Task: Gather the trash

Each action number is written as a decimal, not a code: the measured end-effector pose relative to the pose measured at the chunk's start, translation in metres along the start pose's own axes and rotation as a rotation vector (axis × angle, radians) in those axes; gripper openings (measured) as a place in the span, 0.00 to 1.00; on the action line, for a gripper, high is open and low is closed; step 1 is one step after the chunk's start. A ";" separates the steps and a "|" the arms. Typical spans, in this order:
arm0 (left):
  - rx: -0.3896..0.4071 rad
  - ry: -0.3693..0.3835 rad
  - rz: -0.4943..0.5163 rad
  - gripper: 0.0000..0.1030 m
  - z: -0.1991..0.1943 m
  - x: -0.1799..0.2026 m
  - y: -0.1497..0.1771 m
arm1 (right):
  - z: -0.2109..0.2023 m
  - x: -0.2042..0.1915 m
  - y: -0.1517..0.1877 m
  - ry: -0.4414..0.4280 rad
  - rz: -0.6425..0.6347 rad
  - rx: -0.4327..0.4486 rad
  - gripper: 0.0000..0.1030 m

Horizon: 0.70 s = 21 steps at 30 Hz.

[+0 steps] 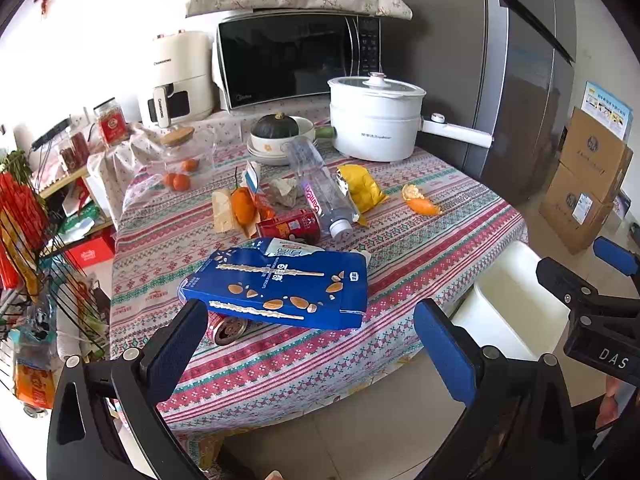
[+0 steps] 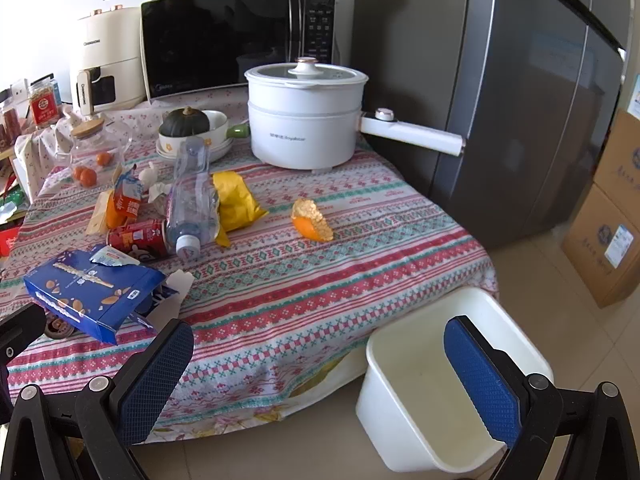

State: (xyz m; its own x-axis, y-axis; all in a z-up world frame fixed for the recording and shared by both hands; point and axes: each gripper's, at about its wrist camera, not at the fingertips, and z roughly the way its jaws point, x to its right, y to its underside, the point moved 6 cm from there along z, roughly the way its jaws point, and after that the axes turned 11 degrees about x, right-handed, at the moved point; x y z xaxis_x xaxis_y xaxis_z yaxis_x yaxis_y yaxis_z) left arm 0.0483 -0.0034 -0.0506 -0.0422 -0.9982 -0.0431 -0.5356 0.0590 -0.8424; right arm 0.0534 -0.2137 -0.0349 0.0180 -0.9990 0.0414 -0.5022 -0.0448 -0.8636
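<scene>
A torn blue snack box point(image 1: 280, 284) lies near the table's front edge, over a crushed can point(image 1: 228, 330). Behind it are a red can point(image 1: 290, 226), a clear plastic bottle point(image 1: 320, 188), a yellow wrapper point(image 1: 362, 186), an orange peel point(image 1: 420, 200) and crumpled wrappers point(image 1: 244, 204). A white bin point(image 2: 452, 376) stands on the floor by the table's right corner. My left gripper point(image 1: 316, 344) is open, just before the blue box. My right gripper point(image 2: 320, 376) is open, over the table edge and bin. The box point(image 2: 96, 292), bottle point(image 2: 192, 196) and peel point(image 2: 312, 220) show in the right wrist view too.
A white electric pot point(image 1: 376, 120), a bowl with a squash point(image 1: 276, 132), a glass jar with oranges point(image 1: 184, 160), a microwave point(image 1: 296, 56) and an air fryer point(image 1: 176, 76) stand at the back. A grey fridge point(image 2: 520, 100) is right. Cardboard boxes point(image 1: 588, 184) sit on the floor.
</scene>
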 end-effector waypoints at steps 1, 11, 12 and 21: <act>-0.003 -0.001 -0.003 1.00 0.001 -0.001 0.000 | 0.000 0.000 -0.001 0.001 0.002 0.003 1.00; -0.021 -0.002 -0.025 1.00 0.004 -0.005 0.003 | -0.002 -0.001 0.000 0.004 0.005 0.008 1.00; -0.021 -0.002 -0.028 1.00 0.003 -0.005 0.003 | -0.003 -0.001 0.000 0.003 0.005 0.009 1.00; -0.030 0.008 -0.035 1.00 0.004 -0.005 0.002 | -0.004 -0.003 -0.001 0.005 -0.008 0.014 1.00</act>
State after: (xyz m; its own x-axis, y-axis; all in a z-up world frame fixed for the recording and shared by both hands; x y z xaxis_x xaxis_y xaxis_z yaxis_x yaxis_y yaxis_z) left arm 0.0506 0.0014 -0.0546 -0.0298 -0.9995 -0.0094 -0.5622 0.0245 -0.8266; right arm 0.0504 -0.2104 -0.0327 0.0178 -0.9986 0.0507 -0.4897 -0.0530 -0.8703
